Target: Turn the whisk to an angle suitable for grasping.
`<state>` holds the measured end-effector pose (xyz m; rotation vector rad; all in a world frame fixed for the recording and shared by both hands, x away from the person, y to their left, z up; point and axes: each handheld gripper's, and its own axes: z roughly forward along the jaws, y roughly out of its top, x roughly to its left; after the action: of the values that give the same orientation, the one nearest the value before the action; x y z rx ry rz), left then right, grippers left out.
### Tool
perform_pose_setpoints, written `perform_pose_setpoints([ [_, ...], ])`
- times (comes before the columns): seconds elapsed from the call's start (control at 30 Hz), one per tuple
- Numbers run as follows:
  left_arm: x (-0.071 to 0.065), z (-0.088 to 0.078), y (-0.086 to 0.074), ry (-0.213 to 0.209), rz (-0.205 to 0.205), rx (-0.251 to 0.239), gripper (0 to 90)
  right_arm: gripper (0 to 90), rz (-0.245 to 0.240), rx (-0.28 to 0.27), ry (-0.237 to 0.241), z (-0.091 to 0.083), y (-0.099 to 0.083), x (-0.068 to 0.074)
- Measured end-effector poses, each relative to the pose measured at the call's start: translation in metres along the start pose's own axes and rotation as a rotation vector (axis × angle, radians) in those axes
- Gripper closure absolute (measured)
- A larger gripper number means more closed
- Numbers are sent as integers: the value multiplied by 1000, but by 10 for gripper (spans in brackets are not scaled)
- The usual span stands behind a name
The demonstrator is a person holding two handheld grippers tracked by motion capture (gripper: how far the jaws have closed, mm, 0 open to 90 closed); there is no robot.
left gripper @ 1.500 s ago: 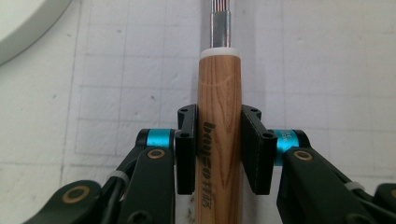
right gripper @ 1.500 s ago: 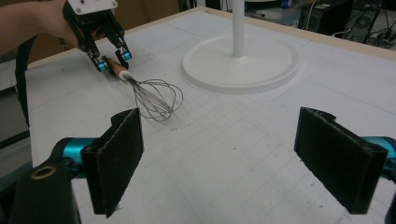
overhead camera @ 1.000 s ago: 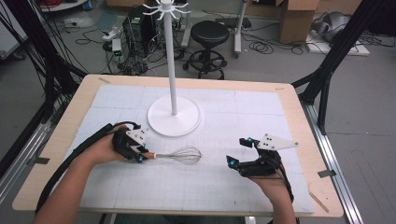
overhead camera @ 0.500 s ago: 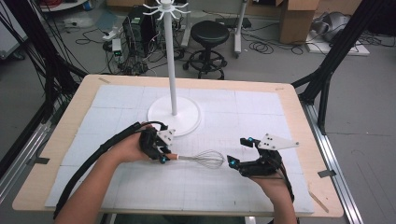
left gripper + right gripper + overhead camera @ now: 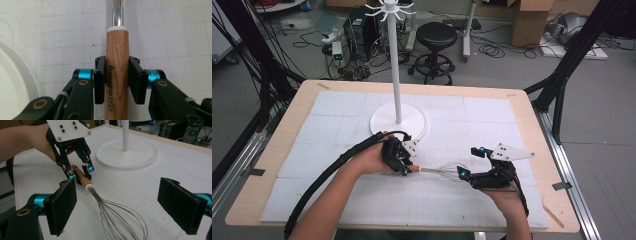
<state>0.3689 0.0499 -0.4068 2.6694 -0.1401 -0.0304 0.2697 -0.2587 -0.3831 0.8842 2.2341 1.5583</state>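
A wire whisk (image 5: 443, 170) with a wooden handle (image 5: 117, 75) lies level over the white mat, its wires pointing toward the right hand. My left gripper (image 5: 406, 168) is shut on that handle, its black pads (image 5: 99, 80) pressing both sides of the wood. The same grip shows in the right gripper view, where the handle (image 5: 82, 178) sits between the left gripper's jaws (image 5: 78, 173). My right gripper (image 5: 467, 161) stands open, its jaws wide on either side of the whisk's wire head (image 5: 120, 220), not touching it.
A white hook stand with a round base (image 5: 384, 122) and a tall pole (image 5: 395, 65) rises at the middle back of the table. The mat (image 5: 332, 110) covers most of the wooden tabletop (image 5: 302, 95). A stool (image 5: 436, 35) and cables lie on the floor behind.
My left hand has carried the whisk to the right across the mat, bringing its wire head between the right gripper's open jaws. The right hand has stayed put.
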Motion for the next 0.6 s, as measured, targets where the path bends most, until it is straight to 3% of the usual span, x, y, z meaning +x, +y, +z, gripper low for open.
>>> perform_pose_setpoints([
  [0.07, 0, 0, -1, -1, -15, -21, 659, 149, 0, 0, 0, 0, 0, 0],
  [0.13, -1, -3, -2, -2, -25, -30, 557, 149, 0, 2, 0, 0, 0, 0],
  [0.23, -3, -9, -5, -10, -57, -55, 492, 149, -3, 1, 1, 0, 0, 1],
  [0.3, -4, -18, -11, -2, -84, -106, 423, 149, -1, 0, -2, -1, 0, 1],
  [0.47, -10, -42, -39, 31, -147, -243, 398, 149, -6, -2, -3, -1, 0, 1],
  [0.6, -17, -57, -64, 62, -202, -316, 389, 149, -1, -1, -6, -2, -1, 2],
])
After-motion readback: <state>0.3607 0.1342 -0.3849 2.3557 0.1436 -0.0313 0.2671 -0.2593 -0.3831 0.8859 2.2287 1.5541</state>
